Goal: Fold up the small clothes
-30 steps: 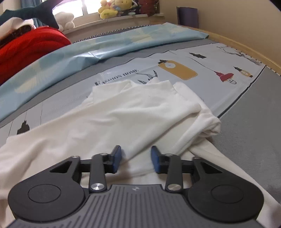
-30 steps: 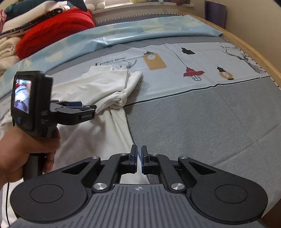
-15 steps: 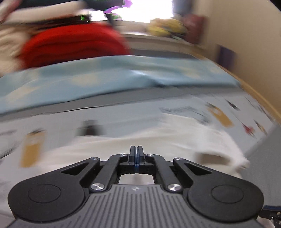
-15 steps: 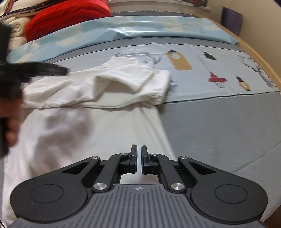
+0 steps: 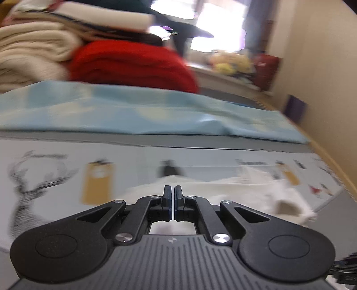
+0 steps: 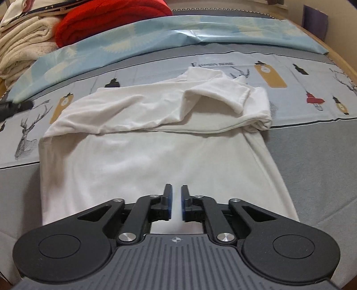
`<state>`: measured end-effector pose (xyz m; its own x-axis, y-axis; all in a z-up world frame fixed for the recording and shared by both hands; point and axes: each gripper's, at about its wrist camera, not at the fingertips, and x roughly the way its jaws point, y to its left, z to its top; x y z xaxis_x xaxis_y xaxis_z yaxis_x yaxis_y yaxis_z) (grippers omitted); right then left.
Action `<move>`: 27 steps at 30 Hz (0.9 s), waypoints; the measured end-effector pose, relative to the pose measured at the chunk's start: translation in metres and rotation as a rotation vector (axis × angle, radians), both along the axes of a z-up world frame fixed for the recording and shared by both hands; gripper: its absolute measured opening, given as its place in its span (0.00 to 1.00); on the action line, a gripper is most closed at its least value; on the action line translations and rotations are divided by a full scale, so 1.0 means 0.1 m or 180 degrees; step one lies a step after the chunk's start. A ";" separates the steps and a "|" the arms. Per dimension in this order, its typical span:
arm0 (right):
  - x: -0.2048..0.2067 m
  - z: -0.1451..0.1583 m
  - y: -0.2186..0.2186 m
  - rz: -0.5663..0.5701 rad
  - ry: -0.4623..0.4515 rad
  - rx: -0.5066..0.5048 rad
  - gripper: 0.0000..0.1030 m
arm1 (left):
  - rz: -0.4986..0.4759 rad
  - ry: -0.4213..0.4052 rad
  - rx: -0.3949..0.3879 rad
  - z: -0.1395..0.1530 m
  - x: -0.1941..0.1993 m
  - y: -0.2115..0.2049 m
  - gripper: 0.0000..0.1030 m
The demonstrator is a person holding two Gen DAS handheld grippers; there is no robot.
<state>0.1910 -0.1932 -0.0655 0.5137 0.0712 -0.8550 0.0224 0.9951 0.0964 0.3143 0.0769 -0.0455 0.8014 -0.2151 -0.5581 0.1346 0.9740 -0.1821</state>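
A white shirt [image 6: 156, 142] lies on the bed with its upper part and a sleeve [image 6: 223, 93] folded down over the body. My right gripper [image 6: 176, 200] hovers over the shirt's lower middle, its jaws a narrow gap apart with nothing between them. My left gripper [image 5: 173, 196] is shut and empty, past the shirt's left edge; the blurred left wrist view shows the shirt [image 5: 245, 191] to the right. The tip of the left gripper [image 6: 15, 107] shows at the left edge of the right wrist view.
The bed has a grey printed sheet [image 6: 312, 156] and a light blue cover [image 6: 156, 31] behind. A red blanket [image 6: 107, 20] and cream folded blankets [image 6: 20, 49] are stacked at the back left. A wooden bed edge [image 6: 341, 62] runs along the right.
My left gripper shut and swung off to the left of the shirt. My right gripper moved left to the shirt's lower middle, and its jaws parted slightly.
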 end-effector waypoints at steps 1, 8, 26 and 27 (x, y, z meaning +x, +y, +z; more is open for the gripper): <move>0.00 0.00 -0.05 -0.0032 0.0004 -0.0005 0.11 | -0.0127 -0.0030 0.0027 0.00 0.01 -0.19 0.01; -0.06 0.05 -0.65 -0.0405 -0.0059 -0.0021 0.12 | -0.0755 0.0038 0.0287 -0.30 0.10 -1.34 0.02; -0.18 0.02 -1.74 -0.0738 -0.0020 0.0013 0.13 | -0.0559 0.0064 0.1020 -0.89 0.62 -2.52 0.36; -0.18 0.02 -1.73 -0.0720 -0.0010 0.0011 0.13 | -0.0559 0.0028 0.1004 -0.85 0.61 -2.50 0.22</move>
